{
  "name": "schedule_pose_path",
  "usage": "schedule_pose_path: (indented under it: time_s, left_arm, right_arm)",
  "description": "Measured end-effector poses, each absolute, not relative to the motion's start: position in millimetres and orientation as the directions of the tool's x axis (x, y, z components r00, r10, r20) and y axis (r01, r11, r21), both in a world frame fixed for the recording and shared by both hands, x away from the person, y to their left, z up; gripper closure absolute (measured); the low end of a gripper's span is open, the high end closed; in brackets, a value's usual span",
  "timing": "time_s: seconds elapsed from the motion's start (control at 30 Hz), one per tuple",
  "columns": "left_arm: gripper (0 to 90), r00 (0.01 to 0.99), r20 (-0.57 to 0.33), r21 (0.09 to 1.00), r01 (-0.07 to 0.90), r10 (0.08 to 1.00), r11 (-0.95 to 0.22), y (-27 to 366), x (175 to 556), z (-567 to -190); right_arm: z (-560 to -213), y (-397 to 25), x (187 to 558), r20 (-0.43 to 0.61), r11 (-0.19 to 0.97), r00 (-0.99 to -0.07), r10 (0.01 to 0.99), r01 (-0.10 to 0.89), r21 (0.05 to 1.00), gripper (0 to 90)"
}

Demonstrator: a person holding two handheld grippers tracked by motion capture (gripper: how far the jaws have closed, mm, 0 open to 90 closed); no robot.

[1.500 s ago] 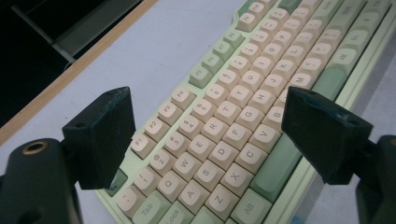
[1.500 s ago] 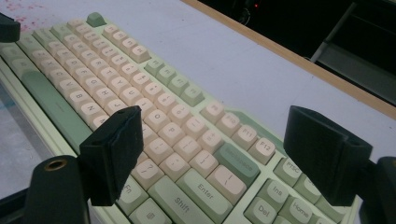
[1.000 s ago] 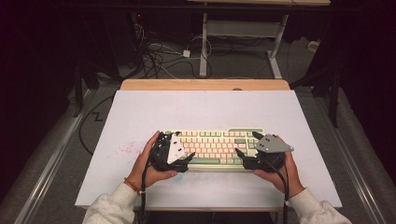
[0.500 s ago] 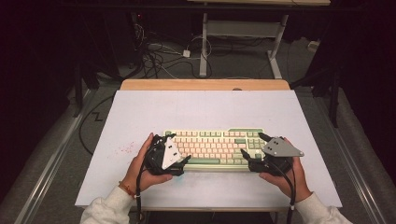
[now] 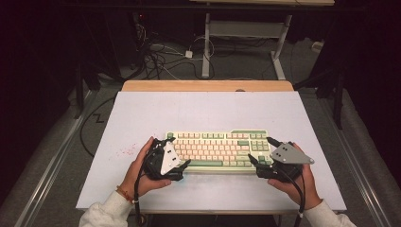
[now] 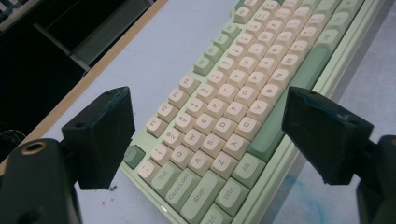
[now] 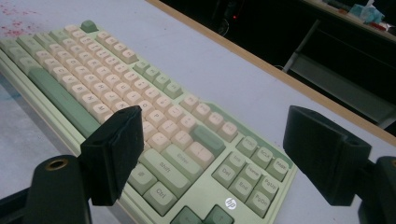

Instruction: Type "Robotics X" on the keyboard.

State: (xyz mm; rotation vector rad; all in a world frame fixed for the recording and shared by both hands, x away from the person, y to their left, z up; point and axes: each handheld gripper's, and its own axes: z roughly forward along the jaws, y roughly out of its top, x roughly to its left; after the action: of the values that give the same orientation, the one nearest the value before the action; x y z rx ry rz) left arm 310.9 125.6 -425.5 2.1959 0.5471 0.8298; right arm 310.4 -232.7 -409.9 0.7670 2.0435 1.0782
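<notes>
Left gripper view: the left gripper (image 6: 205,135) has its two black jaws spread wide, gripping nothing, framing the left end of a pale green keyboard (image 6: 243,88) with cream keys. The Caps Lock, Shift and Win keys sit nearest between the jaws.

Right gripper view: the right gripper (image 7: 229,154) is likewise wide open and empty, its jaws straddling the keyboard's (image 7: 154,112) right end, above the Enter, Shift and Ctrl keys and a small logo.

High view: the left gripper (image 5: 178,156) and right gripper (image 5: 259,153) sit at the keyboard's (image 5: 218,148) two short ends, each held by a hand (image 5: 139,170). The keyboard lies flat near the front of a white table (image 5: 203,113), which has faint red speckles (image 5: 124,152) to the left.
</notes>
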Motion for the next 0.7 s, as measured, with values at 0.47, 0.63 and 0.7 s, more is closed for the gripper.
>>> schedule_pose_path:
  time_s: [0.47, 0.63, 0.7]
  left_arm:
    - [16.2, 0.694, 0.393, 0.753, 0.133, 0.603, -0.644, 142, 305, -429]
    - [16.2, 0.687, 0.392, 0.756, 0.138, 0.612, -0.64, 151, 302, -431]
    - [16.2, 0.683, 0.389, 0.754, 0.149, 0.619, -0.639, 154, 302, -432]
  right_arm:
    - [-409, -246, 303, -0.312, 0.485, -0.567, 0.763, 0.181, 0.856, 20.1]
    - [-411, -251, 301, -0.315, 0.488, -0.566, 0.762, 0.182, 0.854, 19.8]
    - [-412, -254, 300, -0.314, 0.486, -0.564, 0.764, 0.184, 0.854, 19.8]
